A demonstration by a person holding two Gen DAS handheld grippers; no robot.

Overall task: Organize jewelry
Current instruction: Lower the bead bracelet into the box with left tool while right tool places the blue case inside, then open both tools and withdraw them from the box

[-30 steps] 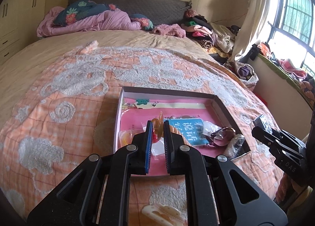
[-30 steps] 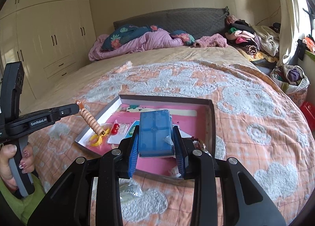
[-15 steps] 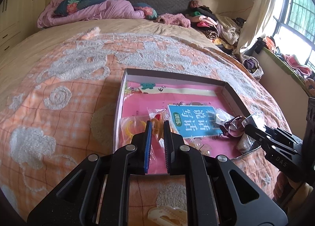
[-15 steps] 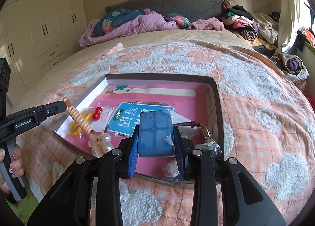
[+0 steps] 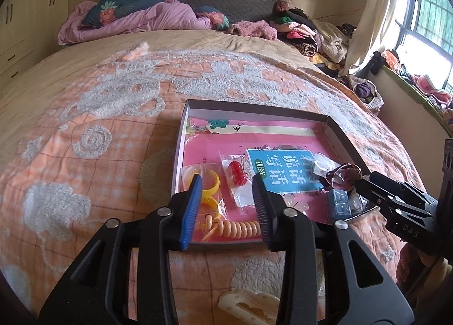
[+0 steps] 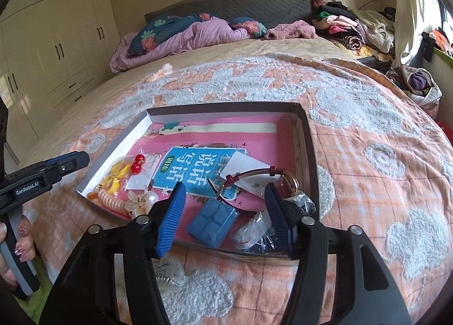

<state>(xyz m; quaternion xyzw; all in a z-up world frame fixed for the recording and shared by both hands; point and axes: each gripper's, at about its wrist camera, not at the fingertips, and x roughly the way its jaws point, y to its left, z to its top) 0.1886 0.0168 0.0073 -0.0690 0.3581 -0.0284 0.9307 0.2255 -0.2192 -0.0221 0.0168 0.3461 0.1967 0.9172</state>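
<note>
A shallow cardboard box [image 5: 254, 106] [image 6: 223, 106] with a pink lining lies on the orange bedspread. My left gripper [image 5: 228, 206] [image 6: 76, 159] hovers over its near left corner, jaws opening, with nothing pressed between the pads. An orange coil hair tie [image 5: 240, 228] [image 6: 111, 202] lies in the box just below them. My right gripper [image 6: 225, 206] [image 5: 365, 183] is over the near right corner, jaws opening. The small blue case [image 6: 213, 221] [image 5: 338, 203] lies loose on the box floor between its fingers. Red cherry earrings [image 5: 236, 173], yellow rings [image 6: 119, 172], a watch [image 6: 254, 175] and a teal booklet [image 6: 195, 169] also sit inside.
A cream hair claw [image 5: 246, 303] lies on the blanket in front of the box, and a small clear bag [image 6: 167, 277] lies near it. Pillows and a purple quilt [image 5: 136, 21] fill the bed's far end. A clothes pile [image 5: 305, 30] is at the far right, a wardrobe [image 6: 56, 42] at the left.
Both grippers sank toward the box and then opened. The coil hair tie left my left gripper and the blue case left my right gripper; both now lie in the box.
</note>
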